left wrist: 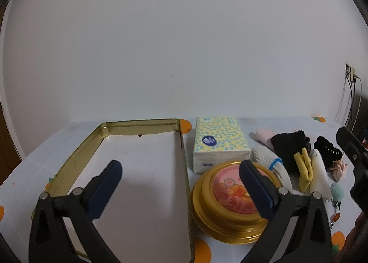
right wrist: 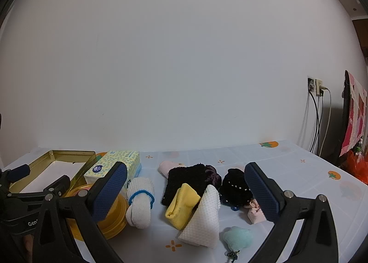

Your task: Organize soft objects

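Note:
A pile of soft things lies on the table: a white rolled sock with a blue band (right wrist: 140, 200), a yellow cloth (right wrist: 182, 205), a white waffle cloth (right wrist: 204, 219), a black fuzzy cloth (right wrist: 184, 177), a black beaded piece (right wrist: 234, 185), a pink cloth (right wrist: 166, 167) and a mint plush keychain (right wrist: 238, 237). An empty gold rectangular tin (left wrist: 142, 170) sits at the left. My left gripper (left wrist: 181, 188) is open above the tin's right wall. My right gripper (right wrist: 186, 191) is open above the pile, holding nothing.
A tissue pack (left wrist: 220, 143) stands behind a round gold tin (left wrist: 230, 207) right of the rectangular tin. The table has a white cloth with orange prints (right wrist: 299, 170). A wall stands behind; sockets with cables (right wrist: 316, 88) are at the right.

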Action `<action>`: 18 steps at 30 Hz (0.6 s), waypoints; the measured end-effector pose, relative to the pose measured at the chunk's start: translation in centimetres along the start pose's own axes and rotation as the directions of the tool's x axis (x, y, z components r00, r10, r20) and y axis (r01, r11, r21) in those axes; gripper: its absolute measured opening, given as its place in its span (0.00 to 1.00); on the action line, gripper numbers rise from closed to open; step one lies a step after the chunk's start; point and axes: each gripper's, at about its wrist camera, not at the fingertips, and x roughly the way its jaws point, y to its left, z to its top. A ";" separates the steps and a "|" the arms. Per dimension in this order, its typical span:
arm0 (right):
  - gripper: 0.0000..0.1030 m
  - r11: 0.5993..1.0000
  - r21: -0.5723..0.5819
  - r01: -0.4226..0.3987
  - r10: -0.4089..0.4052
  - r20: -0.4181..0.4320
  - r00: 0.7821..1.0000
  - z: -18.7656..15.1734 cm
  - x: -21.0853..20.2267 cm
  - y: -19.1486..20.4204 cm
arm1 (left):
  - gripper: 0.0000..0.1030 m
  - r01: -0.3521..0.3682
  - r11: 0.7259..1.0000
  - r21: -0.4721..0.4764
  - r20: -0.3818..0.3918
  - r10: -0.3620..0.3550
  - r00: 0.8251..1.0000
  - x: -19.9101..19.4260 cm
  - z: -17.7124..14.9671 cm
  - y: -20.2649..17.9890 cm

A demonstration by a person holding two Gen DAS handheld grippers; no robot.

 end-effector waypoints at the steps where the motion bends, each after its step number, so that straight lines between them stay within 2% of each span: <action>1: 1.00 1.000 0.000 0.000 0.000 0.001 1.000 0.0 0.0 0.0 | 1.00 -0.003 1.000 -0.002 -0.002 0.003 1.000 0.0 0.0 0.0; 8: 1.00 1.000 0.030 -0.001 0.001 0.000 1.000 0.1 0.1 -0.6 | 1.00 -0.005 1.000 -0.009 -0.011 0.005 1.000 0.1 0.0 0.1; 18: 0.99 0.991 0.133 0.019 -0.014 -0.038 0.999 0.3 -0.1 -4.3 | 1.00 0.019 1.000 0.004 -0.026 -0.019 0.999 0.0 0.0 -0.6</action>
